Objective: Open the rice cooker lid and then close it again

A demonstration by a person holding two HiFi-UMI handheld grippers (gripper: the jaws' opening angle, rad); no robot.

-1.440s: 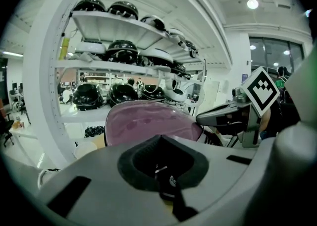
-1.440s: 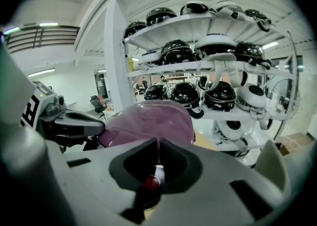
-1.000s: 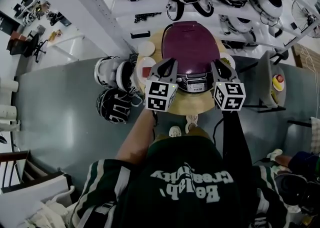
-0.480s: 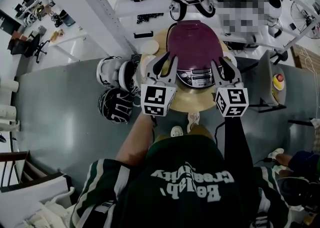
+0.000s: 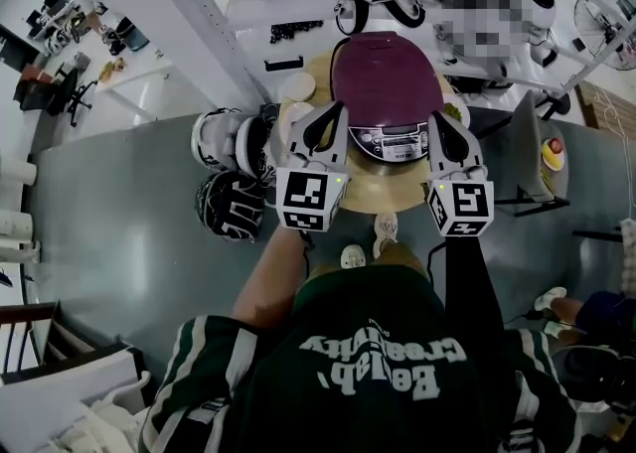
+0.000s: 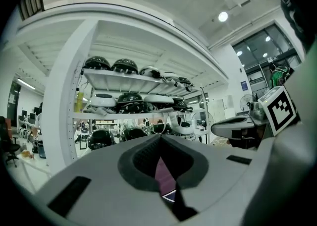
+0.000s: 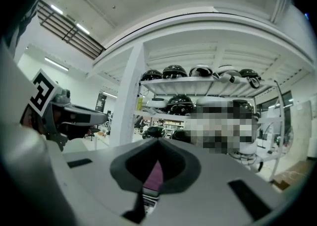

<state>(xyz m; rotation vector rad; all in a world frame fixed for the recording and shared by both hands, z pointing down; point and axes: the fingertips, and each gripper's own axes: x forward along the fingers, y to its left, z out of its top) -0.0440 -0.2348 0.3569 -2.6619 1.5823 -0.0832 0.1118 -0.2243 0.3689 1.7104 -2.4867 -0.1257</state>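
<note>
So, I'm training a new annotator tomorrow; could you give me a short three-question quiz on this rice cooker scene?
1. True or false: the rice cooker has its lid down.
2. The left tongs and right tongs are: A) both shut, holding nothing; B) both wide open; C) clamped on the lid.
3. In the head view, what lies on the floor left of the table?
Key: 1 true. 2 A. 3 helmets.

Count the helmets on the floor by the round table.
3, all left of the table: white helmet, second white helmet beside it, black helmet nearer the person. The table may hide more.
</note>
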